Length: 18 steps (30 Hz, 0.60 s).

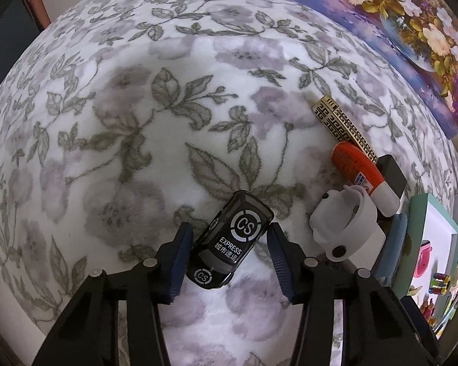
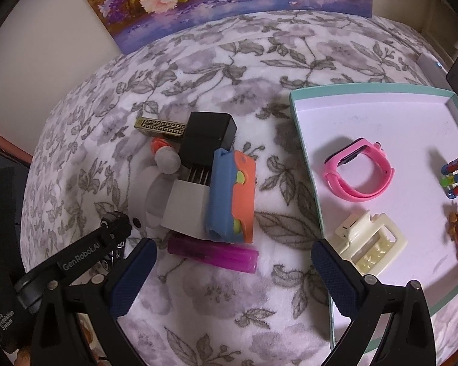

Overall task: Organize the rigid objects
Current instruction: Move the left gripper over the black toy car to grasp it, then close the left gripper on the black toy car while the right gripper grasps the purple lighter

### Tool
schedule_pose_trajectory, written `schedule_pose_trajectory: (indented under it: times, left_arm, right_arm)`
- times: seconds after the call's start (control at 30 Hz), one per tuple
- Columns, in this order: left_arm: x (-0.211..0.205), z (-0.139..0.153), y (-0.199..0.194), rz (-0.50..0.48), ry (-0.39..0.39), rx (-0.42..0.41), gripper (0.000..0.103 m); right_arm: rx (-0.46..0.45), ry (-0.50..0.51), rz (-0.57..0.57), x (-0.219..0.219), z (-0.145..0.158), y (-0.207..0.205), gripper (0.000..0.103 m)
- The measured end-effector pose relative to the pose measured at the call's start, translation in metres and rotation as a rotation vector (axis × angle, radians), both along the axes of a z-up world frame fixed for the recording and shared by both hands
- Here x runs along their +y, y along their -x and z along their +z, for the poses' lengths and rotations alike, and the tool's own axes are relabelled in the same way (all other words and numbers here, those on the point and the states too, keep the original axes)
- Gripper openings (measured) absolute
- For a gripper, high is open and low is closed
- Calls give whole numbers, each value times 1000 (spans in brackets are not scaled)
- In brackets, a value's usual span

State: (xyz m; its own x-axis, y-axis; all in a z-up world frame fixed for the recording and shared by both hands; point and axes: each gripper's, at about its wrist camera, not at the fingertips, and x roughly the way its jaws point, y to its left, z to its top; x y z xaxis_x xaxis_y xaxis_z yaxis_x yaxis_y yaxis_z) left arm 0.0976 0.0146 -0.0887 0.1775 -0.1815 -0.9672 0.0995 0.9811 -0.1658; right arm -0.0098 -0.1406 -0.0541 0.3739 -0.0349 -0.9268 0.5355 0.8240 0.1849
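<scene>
A: The left tongs [image 1: 227, 251] straddle the black toy car with white "CS EXPRESS" print [image 1: 227, 239] on the flowered blanket [image 1: 122, 122], pads not yet pressing.

B: And the right tongs [image 2: 233, 277]?

A: Open, empty. Four items lie in the mint-edged white tray [image 2: 381, 116]; the pile beside it, with the purple lighter [image 2: 213, 254], remains.

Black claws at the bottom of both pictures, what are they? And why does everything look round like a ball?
They are grabbing tools; a person holds one in each hand. A wide-eyed camera rides on each, which bends the picture. In the left tool's picture, the left gripper has its jaws on either side of a black toy car on the flowery blanket; I cannot tell if they squeeze it. In the right one, the right gripper is open and empty, near a purple lighter. Nearby, a tray holds a pink watch and a cream hair clip.
</scene>
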Motion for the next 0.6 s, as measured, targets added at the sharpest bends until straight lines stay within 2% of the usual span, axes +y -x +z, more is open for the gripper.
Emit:
schedule_pose_trajectory:
  times: [0.23,0.43,0.6]
  left_arm:
    - [14,2,-2,33,14,18,49]
    - [23,1,0,63,47,32,49]
    - [28,2,1,66,46,35,49]
  right_arm:
    - [6,1,23,7,-3,-3,102]
    - [6,-1,52,14,-7,-8,95]
    - [35,-4,55,19,-19,-13,90]
